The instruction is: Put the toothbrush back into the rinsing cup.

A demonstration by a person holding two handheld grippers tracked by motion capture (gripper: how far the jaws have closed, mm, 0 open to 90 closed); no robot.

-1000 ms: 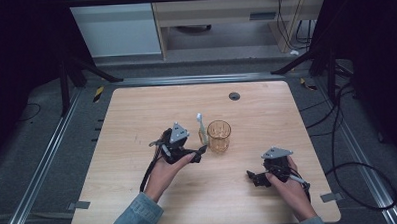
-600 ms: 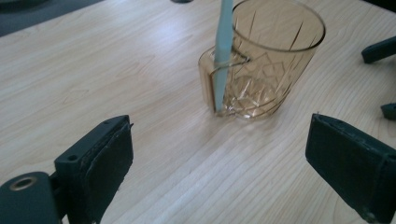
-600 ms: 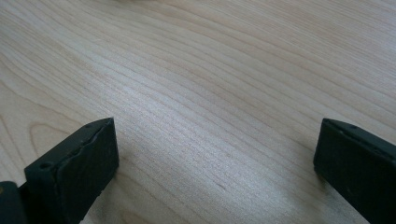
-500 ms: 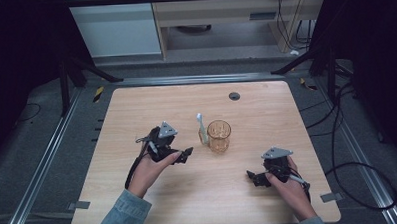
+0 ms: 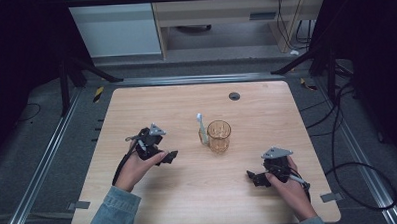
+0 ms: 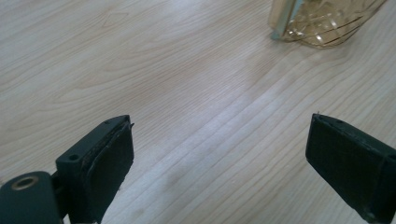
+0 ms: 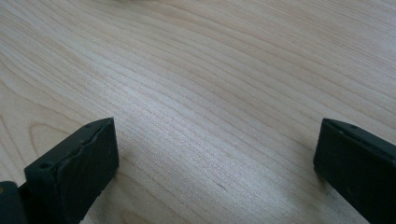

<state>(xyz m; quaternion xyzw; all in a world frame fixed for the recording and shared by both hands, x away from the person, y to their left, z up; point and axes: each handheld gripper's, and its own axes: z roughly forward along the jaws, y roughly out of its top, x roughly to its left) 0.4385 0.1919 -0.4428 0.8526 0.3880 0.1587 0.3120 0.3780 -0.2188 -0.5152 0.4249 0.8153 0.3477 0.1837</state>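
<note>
Pale wood table (image 5: 266,104) is carrying an amber cup (image 5: 219,136) with a toothbrush (image 5: 201,128) leaning against it. I am holding my left gripper (image 5: 172,156) spread left of the cup, my right gripper (image 5: 250,176) spread nearer me.

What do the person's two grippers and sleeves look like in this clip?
Both the left gripper and right gripper are black with two flat, rectangular padded jaws. Each carries a grey three-cornered plate on top and trails a black cable. The forearms wear blue denim sleeves.
</note>
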